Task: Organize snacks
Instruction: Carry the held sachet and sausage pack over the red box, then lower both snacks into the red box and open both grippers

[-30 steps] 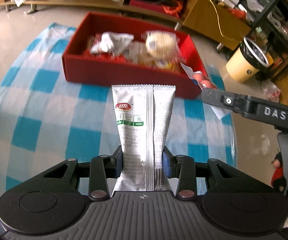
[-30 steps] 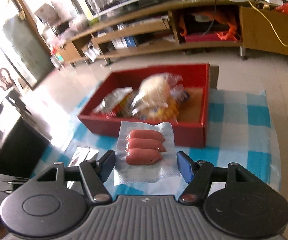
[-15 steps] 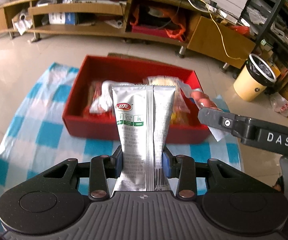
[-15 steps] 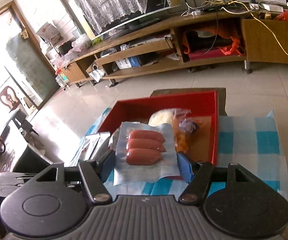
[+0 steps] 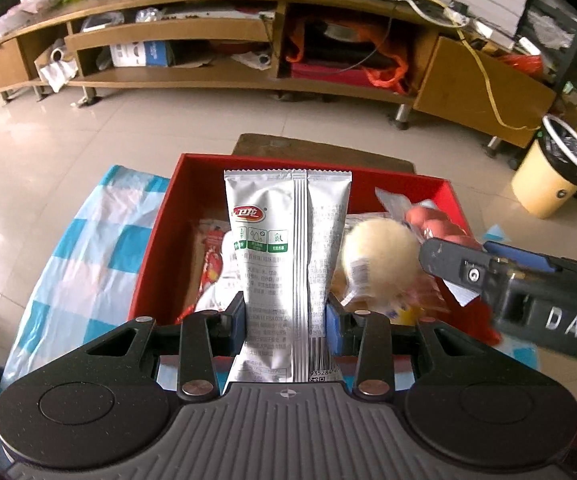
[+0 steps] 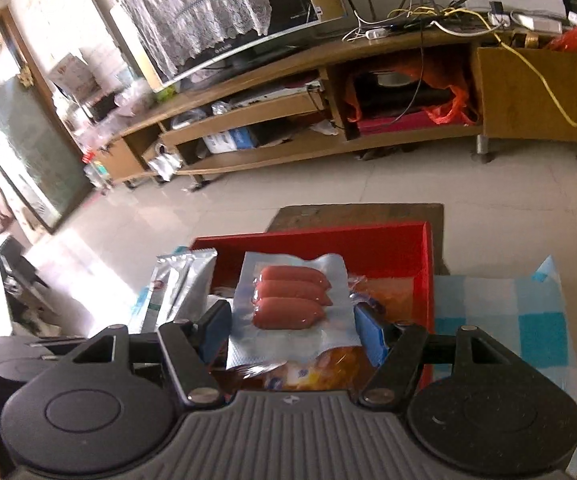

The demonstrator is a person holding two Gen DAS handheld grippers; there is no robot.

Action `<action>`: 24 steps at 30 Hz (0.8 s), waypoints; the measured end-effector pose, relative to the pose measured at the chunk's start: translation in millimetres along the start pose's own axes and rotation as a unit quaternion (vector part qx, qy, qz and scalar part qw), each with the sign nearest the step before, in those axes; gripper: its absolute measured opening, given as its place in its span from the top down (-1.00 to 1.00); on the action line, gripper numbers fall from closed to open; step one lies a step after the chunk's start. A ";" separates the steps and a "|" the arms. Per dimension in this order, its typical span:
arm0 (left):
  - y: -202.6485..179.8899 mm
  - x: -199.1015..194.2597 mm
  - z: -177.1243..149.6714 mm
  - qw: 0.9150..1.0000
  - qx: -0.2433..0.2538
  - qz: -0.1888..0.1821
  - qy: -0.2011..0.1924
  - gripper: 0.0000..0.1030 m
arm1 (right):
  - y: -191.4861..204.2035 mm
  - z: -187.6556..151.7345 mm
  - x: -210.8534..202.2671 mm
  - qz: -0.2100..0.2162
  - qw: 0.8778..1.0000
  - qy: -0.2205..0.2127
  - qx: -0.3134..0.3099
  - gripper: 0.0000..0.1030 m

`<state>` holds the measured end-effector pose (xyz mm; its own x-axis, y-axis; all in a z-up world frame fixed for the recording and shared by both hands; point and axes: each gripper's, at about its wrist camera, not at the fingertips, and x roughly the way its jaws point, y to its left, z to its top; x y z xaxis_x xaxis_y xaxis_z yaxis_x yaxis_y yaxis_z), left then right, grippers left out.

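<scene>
The left gripper [image 5: 287,314] is clamped narrowly on the lower part of a silver pouch [image 5: 284,248], which stands upright between the blue pads [image 5: 333,322] over the red box [image 5: 156,236]. In that view the right gripper's finger [image 5: 488,276] reaches in from 3 o'clock, with the sausage pack [image 5: 428,220] at its tip. The right gripper [image 6: 292,326] is set wider, its pads pressed to both side edges of the clear pack of three sausages [image 6: 290,300], held flat over the box [image 6: 368,248]. Inside the box lie a round pale bun [image 5: 380,264] in wrap at 3 o'clock of the pouch and a red-printed packet [image 5: 212,268] at 9 o'clock. The box sits on a blue-checked cloth [image 5: 88,256]. In the right view the pouch [image 6: 176,284] shows at 9 o'clock of the sausages.
</scene>
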<state>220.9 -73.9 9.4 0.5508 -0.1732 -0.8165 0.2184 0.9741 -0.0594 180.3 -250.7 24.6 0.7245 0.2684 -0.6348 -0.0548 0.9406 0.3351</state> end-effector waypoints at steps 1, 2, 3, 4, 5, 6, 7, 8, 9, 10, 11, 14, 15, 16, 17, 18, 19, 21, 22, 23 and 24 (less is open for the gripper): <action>0.7 4.6 1.7 1.000 -0.001 0.003 0.003 0.10 | 1.6 0.5 5.1 -0.008 1.000 0.001 -0.007 -0.24; 1.7 8.7 2.6 1.000 -0.001 0.007 0.006 0.09 | 2.3 0.6 9.6 -0.012 1.000 0.002 -0.009 -0.24; 2.4 12.3 3.6 1.000 -0.001 0.012 0.007 0.09 | 3.0 0.8 14.6 -0.015 1.000 0.005 -0.012 -0.24; 3.2 14.9 4.8 1.000 -0.001 0.014 0.007 0.08 | 3.8 1.2 18.8 -0.018 1.000 0.007 -0.015 -0.24; 3.8 16.3 6.0 1.000 -0.002 0.014 0.007 0.08 | 5.0 1.7 21.8 -0.021 1.000 0.008 -0.019 -0.24; 4.4 17.5 7.5 1.000 -0.003 0.014 0.006 0.07 | 6.0 2.0 24.5 -0.025 0.999 0.008 -0.023 -0.24; 4.8 18.8 9.1 1.000 -0.005 0.016 0.005 0.05 | 6.6 2.5 27.1 -0.027 0.999 0.010 -0.026 -0.24; 5.1 20.1 10.8 1.000 -0.006 0.015 0.005 0.04 | 6.9 3.1 29.2 -0.030 0.999 0.011 -0.028 -0.24; 5.1 21.7 12.3 1.000 -0.006 0.013 0.005 0.02 | 7.1 3.3 30.6 -0.033 0.999 0.010 -0.030 -0.24; 5.1 22.8 13.1 1.000 -0.007 0.014 0.004 -0.07 | 6.6 3.7 31.8 -0.036 0.999 0.010 -0.032 -0.25; 5.3 23.7 13.6 1.000 -0.008 0.014 0.003 -0.17 | 5.9 4.3 32.7 -0.038 0.999 0.011 -0.033 -0.26; 6.8 23.6 14.2 1.000 -0.012 0.014 -0.001 -0.43 | 1.3 4.4 31.3 -0.040 0.999 0.011 -0.023 -0.26; 6.8 22.5 14.7 1.000 -0.012 0.014 -0.003 -0.44 | -0.4 4.8 30.2 -0.042 0.999 0.012 -0.017 -0.26; 6.7 20.7 15.5 1.000 -0.012 0.015 -0.005 -0.47 | -2.2 6.1 29.0 -0.043 0.999 0.011 -0.012 -0.26; 6.5 18.0 16.0 1.000 -0.013 0.014 -0.007 -0.55 | -3.5 6.6 26.7 -0.043 0.999 0.007 -0.009 -0.27; 6.3 14.7 16.6 1.000 -0.016 0.016 -0.011 -0.58 | -3.7 7.7 25.1 -0.044 0.999 0.004 -0.007 -0.29; 6.5 11.9 16.9 1.000 -0.018 0.020 -0.015 -0.62 | -3.7 8.6 23.5 -0.043 0.999 0.003 -0.007 -0.33; 7.0 6.6 17.4 0.999 -0.017 0.024 -0.022 -0.66 | -4.0 10.3 20.1 -0.044 0.999 -0.002 -0.004 -0.40; 7.5 4.7 17.1 0.999 -0.018 0.026 -0.024 -0.66 | -3.8 10.9 19.0 -0.044 0.999 -0.005 -0.004 -0.45; 8.3 3.2 16.6 0.999 -0.021 0.027 -0.024 -0.66 | -3.8 11.1 18.4 -0.047 0.999 -0.007 -0.003 -0.47; 9.2 2.1 15.9 0.999 -0.021 0.028 -0.024 -0.66 | -3.4 10.1 18.4 -0.050 0.999 -0.004 -0.004 -0.48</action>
<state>236.8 -67.7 16.2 0.5990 -0.1237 -0.7911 0.1518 0.9876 -0.0396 200.8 -251.1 18.8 0.7322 0.1712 -0.6592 0.0131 0.9642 0.2650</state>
